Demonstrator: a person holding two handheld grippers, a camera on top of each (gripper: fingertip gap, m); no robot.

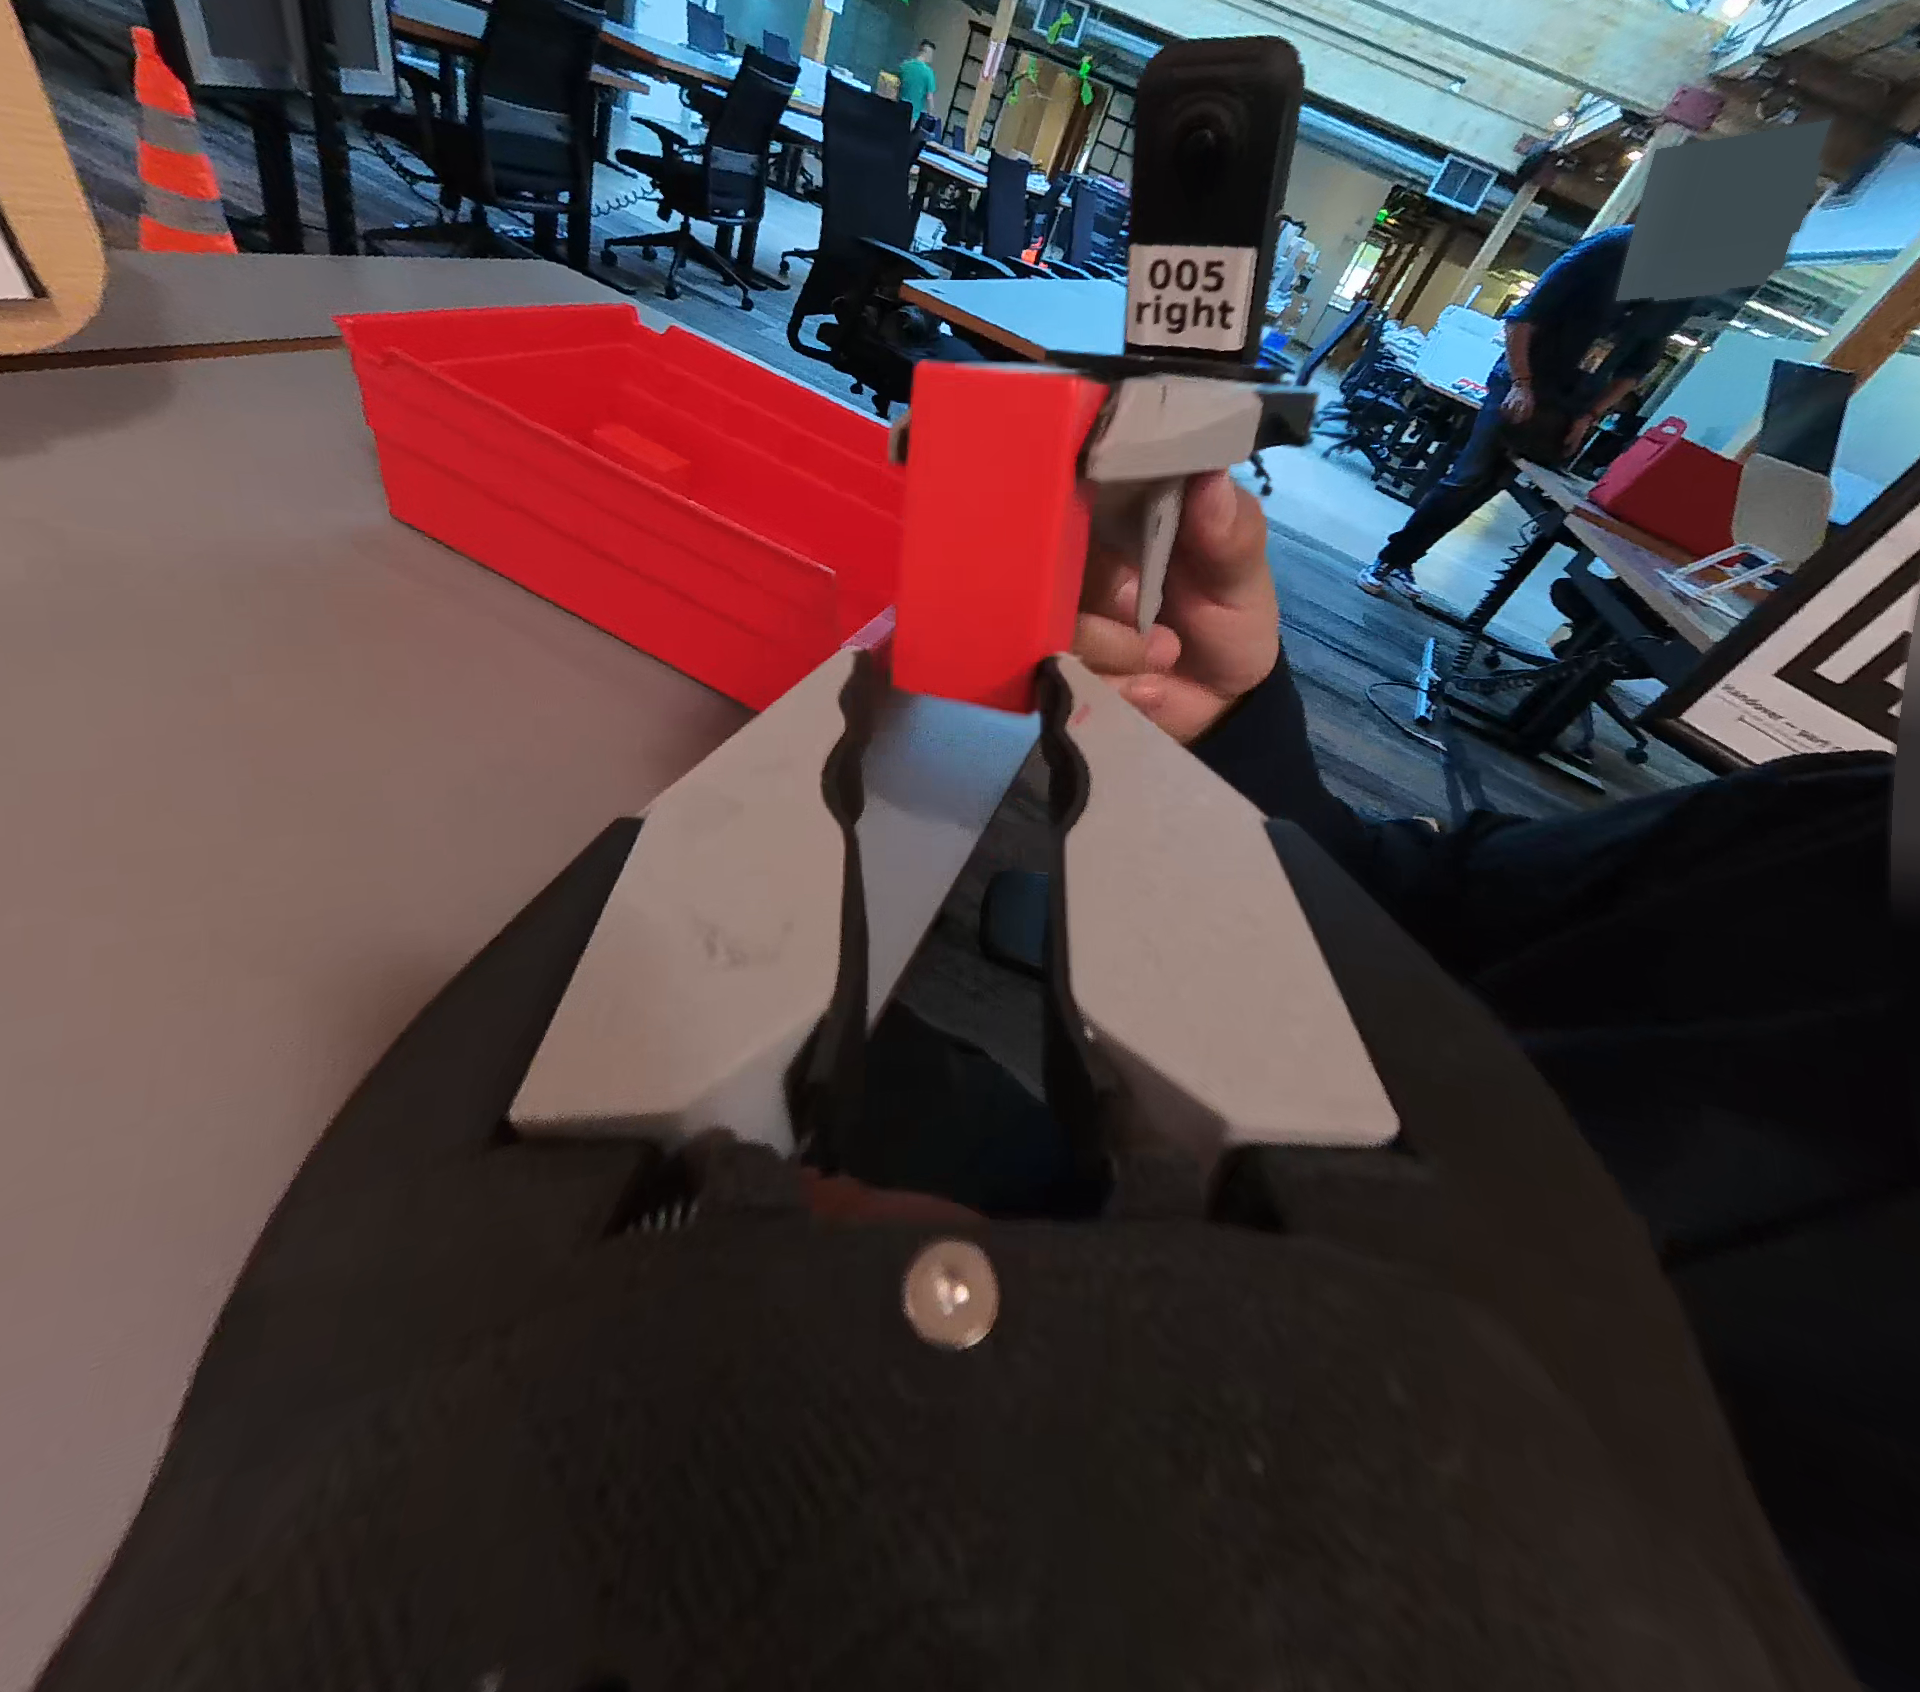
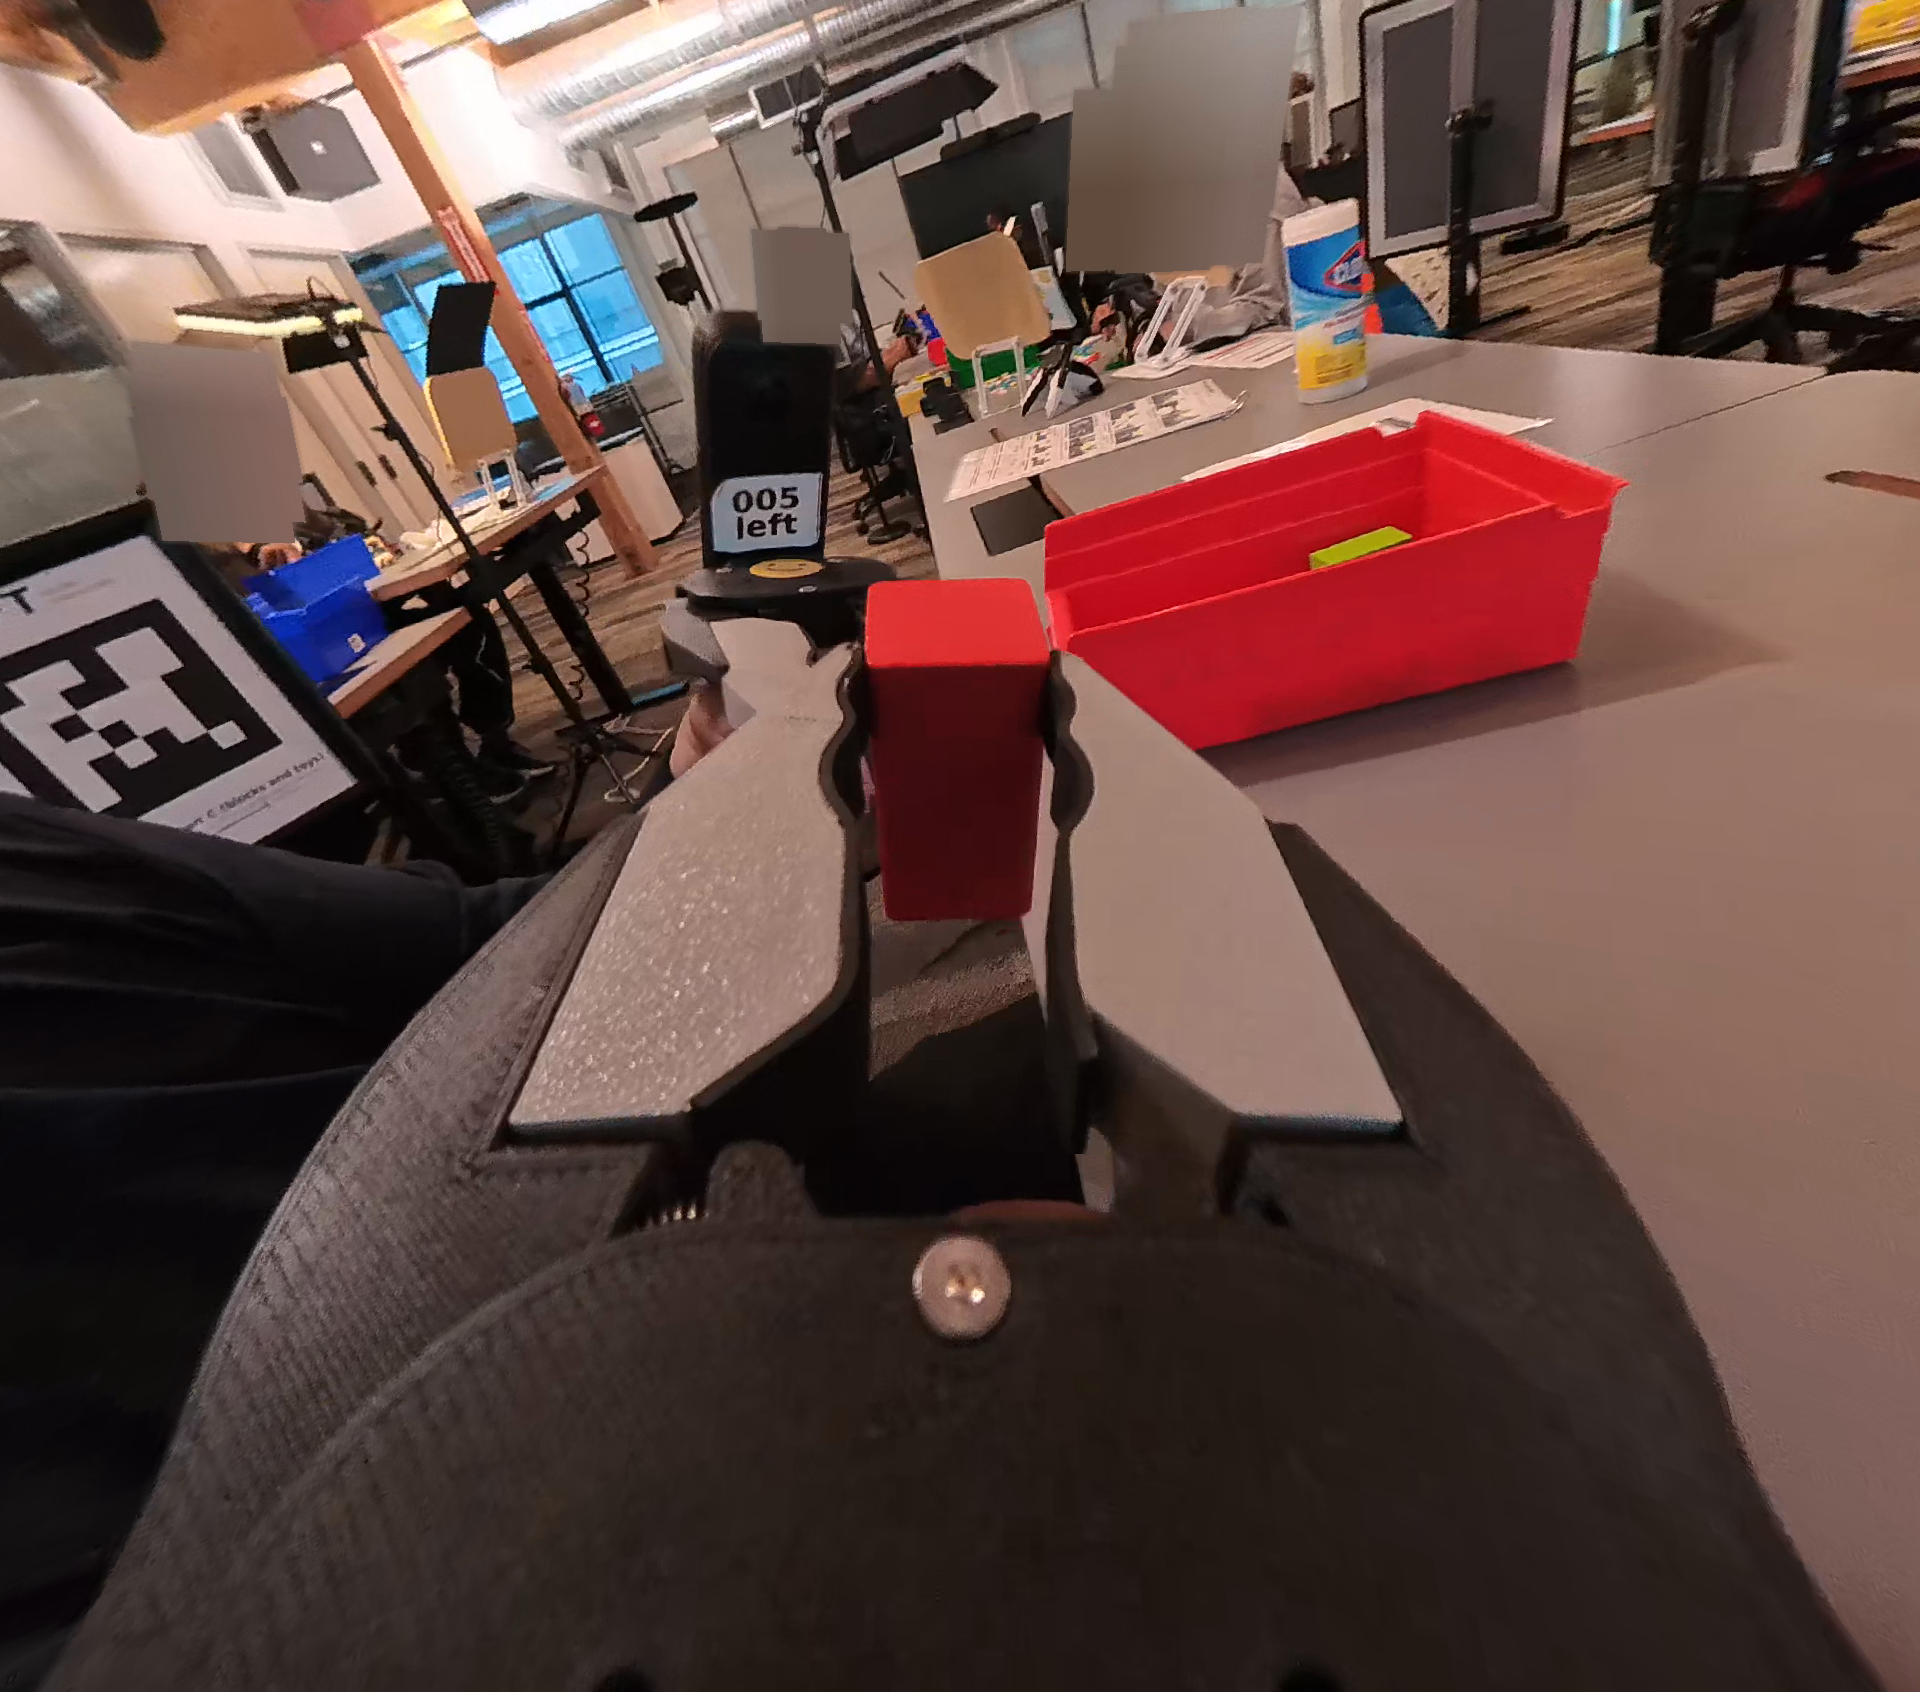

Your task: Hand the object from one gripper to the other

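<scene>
A red rectangular block [image 1: 987,530] stands upright in the air between both grippers, above the near edge of the grey table [image 1: 208,759]. My left gripper [image 1: 956,676] is shut on the block's bottom end, pinching it with just the fingertips. My right gripper [image 2: 954,676] is shut on the block [image 2: 956,769], with a finger against each side. In the left wrist view the right gripper [image 1: 1164,427] faces me and holds the block's upper part, with a hand below it. In the right wrist view the left gripper [image 2: 727,645] is partly hidden behind my left finger.
A red bin [image 1: 623,499] sits on the table just past the block; in the right wrist view the bin [image 2: 1330,655] holds a yellow-green block [image 2: 1359,546]. A wipes canister [image 2: 1328,302] and papers lie farther back. An orange cone [image 1: 177,156], chairs and a standing person [image 1: 1507,416] are beyond the table.
</scene>
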